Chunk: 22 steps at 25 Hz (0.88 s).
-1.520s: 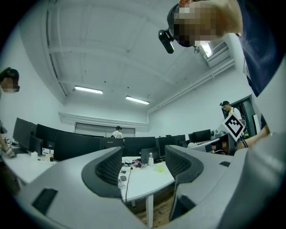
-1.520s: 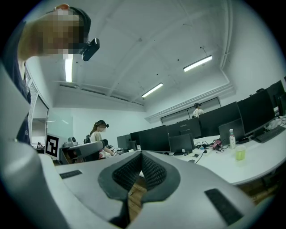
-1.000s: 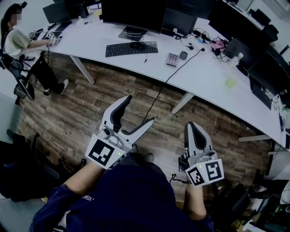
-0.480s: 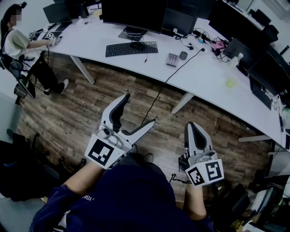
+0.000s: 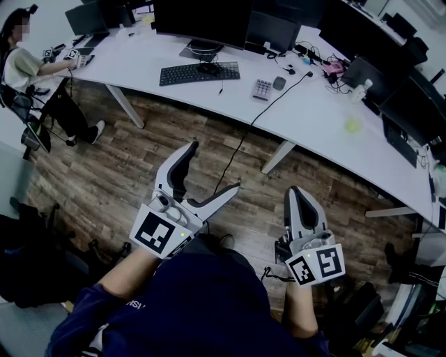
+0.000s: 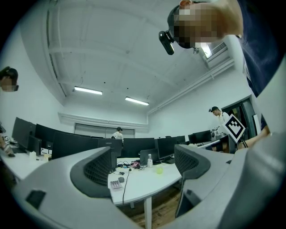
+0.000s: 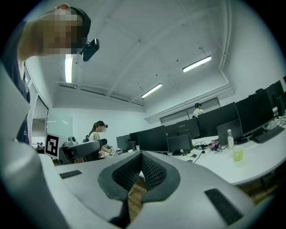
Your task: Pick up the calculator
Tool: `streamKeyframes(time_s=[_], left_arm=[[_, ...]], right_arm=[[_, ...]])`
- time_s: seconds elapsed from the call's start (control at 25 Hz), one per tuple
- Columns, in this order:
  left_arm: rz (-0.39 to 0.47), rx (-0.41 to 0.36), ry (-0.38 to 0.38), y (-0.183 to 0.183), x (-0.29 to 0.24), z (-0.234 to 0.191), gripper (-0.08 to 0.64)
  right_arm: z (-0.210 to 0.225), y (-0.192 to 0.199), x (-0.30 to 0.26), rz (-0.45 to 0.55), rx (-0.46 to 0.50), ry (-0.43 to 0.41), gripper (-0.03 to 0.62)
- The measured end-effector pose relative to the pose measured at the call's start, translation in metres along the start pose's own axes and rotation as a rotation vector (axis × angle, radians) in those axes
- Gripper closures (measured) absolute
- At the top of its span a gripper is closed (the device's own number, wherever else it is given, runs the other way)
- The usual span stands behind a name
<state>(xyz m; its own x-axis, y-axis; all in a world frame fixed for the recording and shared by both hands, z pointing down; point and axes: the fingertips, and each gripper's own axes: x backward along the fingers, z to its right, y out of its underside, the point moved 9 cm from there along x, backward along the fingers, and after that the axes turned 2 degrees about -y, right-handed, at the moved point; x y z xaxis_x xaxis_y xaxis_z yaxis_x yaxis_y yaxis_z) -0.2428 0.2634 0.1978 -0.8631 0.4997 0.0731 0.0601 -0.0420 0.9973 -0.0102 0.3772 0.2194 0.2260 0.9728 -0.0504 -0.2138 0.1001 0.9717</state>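
Note:
The calculator (image 5: 263, 88), small and grey with pale keys, lies on the long white desk (image 5: 313, 118) far ahead, next to a dark mouse (image 5: 279, 83). The left gripper view also shows the calculator (image 6: 116, 184), small, between the jaws and far off. My left gripper (image 5: 212, 167) hovers over the wooden floor, well short of the desk. Its jaws have just been opening and stand wide apart with nothing between them. My right gripper (image 5: 298, 192) is beside it at the right, shut and empty. Its pads (image 7: 134, 173) meet in the right gripper view.
A black keyboard (image 5: 192, 73) and monitors (image 5: 205, 21) stand on the desk left of the calculator. A cable (image 5: 244, 139) hangs from the desk edge to the floor. A green cup (image 5: 353, 125) and a bottle (image 5: 360, 91) sit further right. A person (image 5: 21, 59) sits at the far left.
The left gripper's jaws have spread a little wider. The right gripper has stayed shut and still. The desk has shifted slightly in the head view.

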Motion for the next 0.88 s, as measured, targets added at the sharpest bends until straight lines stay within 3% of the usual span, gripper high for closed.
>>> streamKeyframes(time_s=[0.88], left_arm=[[-0.019,-0.014,-0.054,0.010,-0.026,0.026,0.137]], right_arm=[[0.043,0.004,0.014,-0.007,-0.005,-0.035,0.589]])
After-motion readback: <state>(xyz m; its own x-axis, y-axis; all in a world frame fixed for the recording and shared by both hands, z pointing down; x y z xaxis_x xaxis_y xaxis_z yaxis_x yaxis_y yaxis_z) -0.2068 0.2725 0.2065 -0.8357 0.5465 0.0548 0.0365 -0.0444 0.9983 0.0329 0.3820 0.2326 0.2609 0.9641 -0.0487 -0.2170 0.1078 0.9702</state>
